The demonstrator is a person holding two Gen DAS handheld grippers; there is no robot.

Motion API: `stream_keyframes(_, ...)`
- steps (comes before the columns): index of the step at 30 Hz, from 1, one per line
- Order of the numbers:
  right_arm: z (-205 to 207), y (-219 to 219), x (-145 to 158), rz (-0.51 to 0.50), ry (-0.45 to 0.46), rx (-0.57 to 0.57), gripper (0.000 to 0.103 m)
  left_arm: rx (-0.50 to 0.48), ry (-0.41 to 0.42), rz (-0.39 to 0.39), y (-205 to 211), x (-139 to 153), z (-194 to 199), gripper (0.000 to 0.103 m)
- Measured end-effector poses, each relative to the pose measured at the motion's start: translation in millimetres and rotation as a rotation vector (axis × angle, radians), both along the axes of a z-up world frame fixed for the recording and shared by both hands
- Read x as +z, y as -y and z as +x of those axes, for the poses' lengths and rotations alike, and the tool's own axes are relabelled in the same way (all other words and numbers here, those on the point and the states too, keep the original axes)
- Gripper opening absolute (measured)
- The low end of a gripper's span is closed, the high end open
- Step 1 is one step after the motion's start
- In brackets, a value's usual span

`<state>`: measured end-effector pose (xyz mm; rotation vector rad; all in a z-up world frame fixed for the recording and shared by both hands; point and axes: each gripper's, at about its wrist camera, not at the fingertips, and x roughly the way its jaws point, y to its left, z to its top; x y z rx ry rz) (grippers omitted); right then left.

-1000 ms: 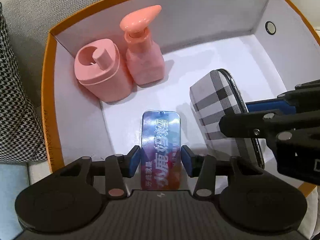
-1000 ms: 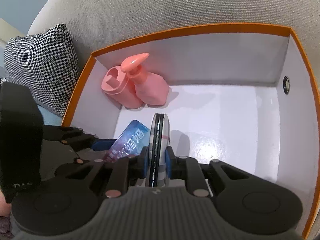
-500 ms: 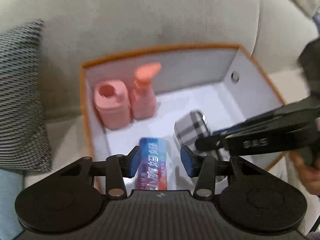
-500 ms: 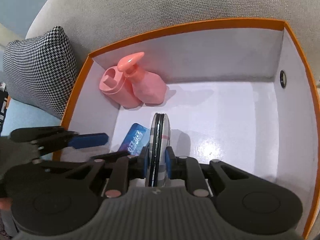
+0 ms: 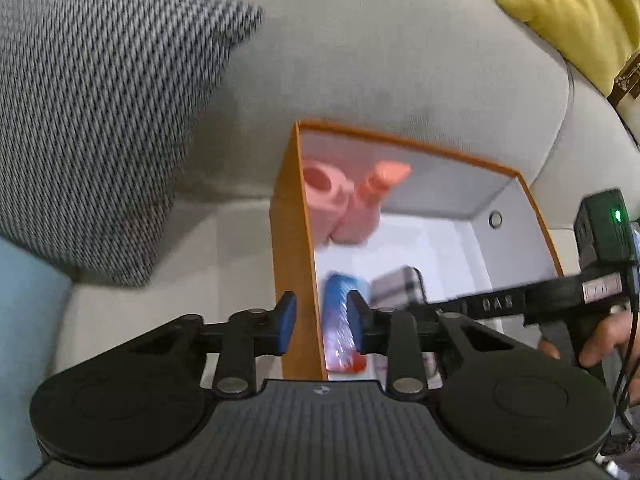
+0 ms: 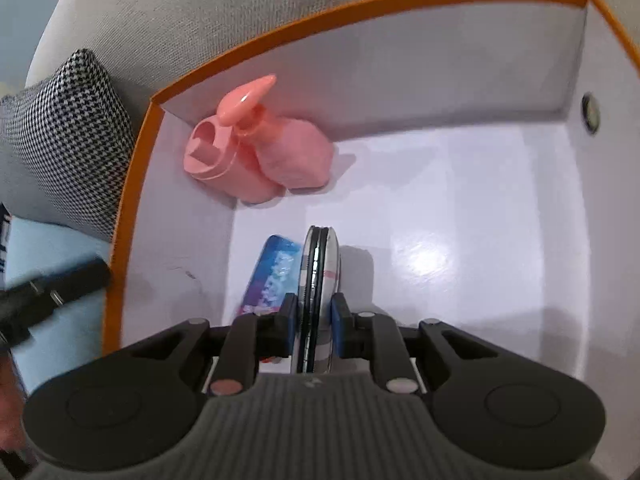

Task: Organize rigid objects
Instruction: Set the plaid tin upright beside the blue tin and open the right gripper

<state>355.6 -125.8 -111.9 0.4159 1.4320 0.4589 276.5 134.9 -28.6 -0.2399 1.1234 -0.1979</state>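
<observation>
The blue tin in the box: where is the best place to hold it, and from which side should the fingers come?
Take the blue tin across its two long edges, from above. It lies flat on the floor of the box, so only the narrow sides are free. Its right edge is close to the plaid case in the right gripper, so room there looks tight.

houndstooth cushion | grey sofa (behind) | yellow cushion | light-blue fabric

Left tongs in matte black with blue pads, ribbed grey housing, round silver screws, right tongs alike, black box with green light, trailing cable
</observation>
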Motion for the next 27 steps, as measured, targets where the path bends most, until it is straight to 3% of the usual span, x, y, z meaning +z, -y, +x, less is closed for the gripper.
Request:
stream_keyframes(7,1,-19,-1,0.026,0.012,0.012,0.018,0.010,-0.010,-0.031,-2,-17,-7,0.017)
stream_keyframes(15,8,-22,-3,0.038,0.002,0.059,0.018,0.012,-0.011,-0.037,-5,-19,-6,0.015)
stream_keyframes(21,17,-17,-5,-0.092,0.003,0.074,0.025,0.012,-0.015,-0.035,-5,-20,-5,0.015)
stream_keyframes(27,20,-19,-21,-0.142,-0.068,0.062,0.037,0.003,-0.019,-0.028,-4,-20,-2,0.015)
